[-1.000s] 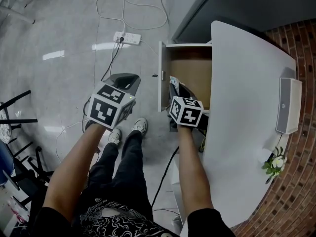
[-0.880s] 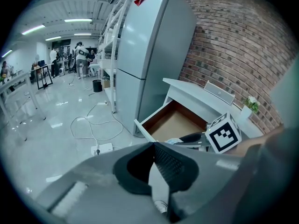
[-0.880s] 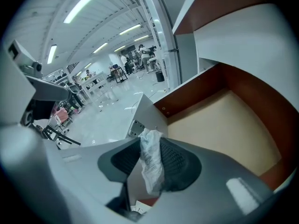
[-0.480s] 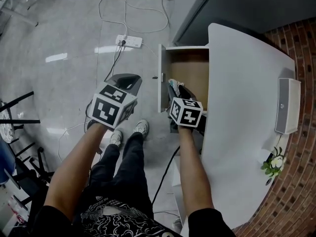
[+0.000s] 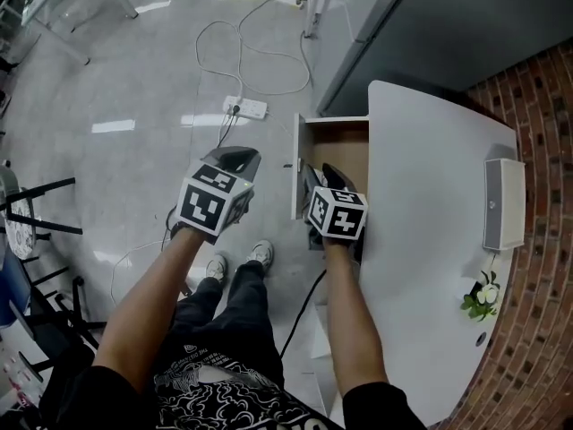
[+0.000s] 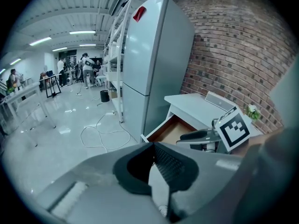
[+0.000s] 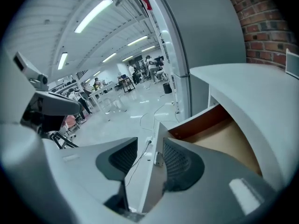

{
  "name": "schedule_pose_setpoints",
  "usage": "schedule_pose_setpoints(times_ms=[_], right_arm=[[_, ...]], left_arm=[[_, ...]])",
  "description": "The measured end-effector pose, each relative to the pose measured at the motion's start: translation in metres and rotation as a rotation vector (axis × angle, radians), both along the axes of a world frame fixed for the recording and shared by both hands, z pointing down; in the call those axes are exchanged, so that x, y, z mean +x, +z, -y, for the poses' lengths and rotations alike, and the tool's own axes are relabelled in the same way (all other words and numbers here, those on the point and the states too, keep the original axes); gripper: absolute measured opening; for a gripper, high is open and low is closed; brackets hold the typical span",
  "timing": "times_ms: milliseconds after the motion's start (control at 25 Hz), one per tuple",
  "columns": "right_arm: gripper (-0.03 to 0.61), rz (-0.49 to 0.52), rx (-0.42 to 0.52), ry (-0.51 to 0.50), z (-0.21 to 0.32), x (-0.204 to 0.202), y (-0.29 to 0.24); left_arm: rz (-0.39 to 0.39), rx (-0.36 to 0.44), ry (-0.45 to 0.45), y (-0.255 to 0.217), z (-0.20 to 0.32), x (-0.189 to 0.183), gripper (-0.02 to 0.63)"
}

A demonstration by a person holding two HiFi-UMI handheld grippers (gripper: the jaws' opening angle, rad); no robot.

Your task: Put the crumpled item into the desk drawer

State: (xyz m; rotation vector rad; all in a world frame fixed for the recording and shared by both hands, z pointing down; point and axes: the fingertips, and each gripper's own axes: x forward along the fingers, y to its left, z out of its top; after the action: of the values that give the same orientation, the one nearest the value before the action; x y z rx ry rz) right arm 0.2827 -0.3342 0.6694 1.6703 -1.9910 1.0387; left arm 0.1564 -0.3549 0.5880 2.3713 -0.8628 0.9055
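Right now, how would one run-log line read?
drawer: open | right gripper: jaws just opened, empty | left gripper: shut, empty | crumpled item: unseen

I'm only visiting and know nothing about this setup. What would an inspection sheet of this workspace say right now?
Surface: white desk with a curved edge.
Job's things: drawer open; crumpled item not seen in any view.
Clutter: white box and small flowers near the desk's far edge.
Grippers: left tongs shut, nothing in them; right tongs open, have just been opening, nothing between them, held over the drawer's front.
Cables: power strip and loose cords on the floor.
Surroundings: grey fridge beside the desk, brick wall behind it, people far off down the hall.
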Motion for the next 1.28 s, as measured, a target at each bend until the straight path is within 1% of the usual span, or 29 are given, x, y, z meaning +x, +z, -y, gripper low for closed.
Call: schedule_pose_setpoints(times_ms=[120, 400, 560, 720, 880, 1040, 1280], right_arm=[[0.166, 0.003, 0.037, -0.018, 0.008, -0.007, -0.027], [0.143, -0.032, 0.128, -0.093, 0.03, -0.027, -0.09], [0.129, -0.042, 0.18, -0.116, 0.039, -0.032, -0.124], [0.117, -0.076, 0.215, -0.138, 0.042, -0.032, -0.155], [0.091, -0.106, 0.264, -0.149, 0.046, -0.038, -0.186], [0.084, -0.131, 0.308, -0.149, 0.046, -0.04, -0.214], [0.075, -0.177, 0.376, -0.119, 0.048, -0.046, -0.255]], left_arm=[[-0.007, 0.028, -0.021, -0.02, 0.004, -0.005, 0.003], [-0.021, 0.112, -0.081, -0.071, 0.023, -0.028, 0.003], [-0.029, 0.16, -0.115, -0.098, 0.03, -0.041, 0.003], [-0.054, 0.198, -0.138, -0.122, 0.034, -0.051, 0.003], [-0.066, 0.236, -0.153, -0.145, 0.04, -0.067, 0.003], [-0.087, 0.277, -0.148, -0.166, 0.045, -0.073, 0.003], [-0.148, 0.334, -0.102, -0.189, 0.056, -0.074, 0.003]])
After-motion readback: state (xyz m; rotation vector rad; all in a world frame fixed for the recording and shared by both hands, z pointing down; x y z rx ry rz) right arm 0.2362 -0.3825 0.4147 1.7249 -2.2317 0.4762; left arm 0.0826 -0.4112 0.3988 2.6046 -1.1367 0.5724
